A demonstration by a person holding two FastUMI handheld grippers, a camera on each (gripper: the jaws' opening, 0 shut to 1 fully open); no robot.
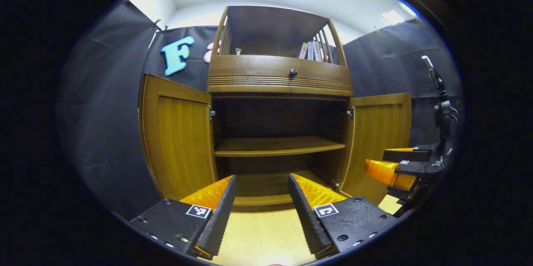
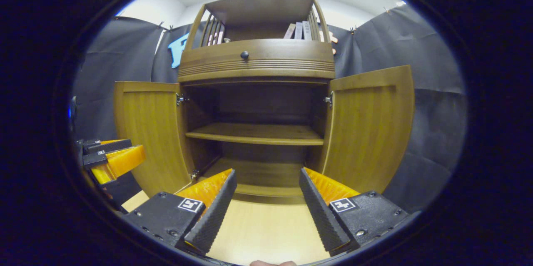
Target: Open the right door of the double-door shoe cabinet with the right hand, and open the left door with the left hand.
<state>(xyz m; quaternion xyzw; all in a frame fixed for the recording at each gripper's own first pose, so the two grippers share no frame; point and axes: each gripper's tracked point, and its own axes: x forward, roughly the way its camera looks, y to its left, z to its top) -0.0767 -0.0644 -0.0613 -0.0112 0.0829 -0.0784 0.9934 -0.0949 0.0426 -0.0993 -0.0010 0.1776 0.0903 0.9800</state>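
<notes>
A wooden shoe cabinet [image 1: 280, 78] stands at twelve o'clock, its left door [image 1: 178, 133] and right door [image 1: 377, 139] both swung wide. The left hand-held gripper [image 1: 261, 207] and right hand-held gripper [image 2: 266, 203] hover before it, fingers apart, holding nothing.

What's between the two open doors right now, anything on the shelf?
Between the left door and right door is the open cabinet interior with one shelf, bare in the right gripper view. Nothing stands on it.
</notes>
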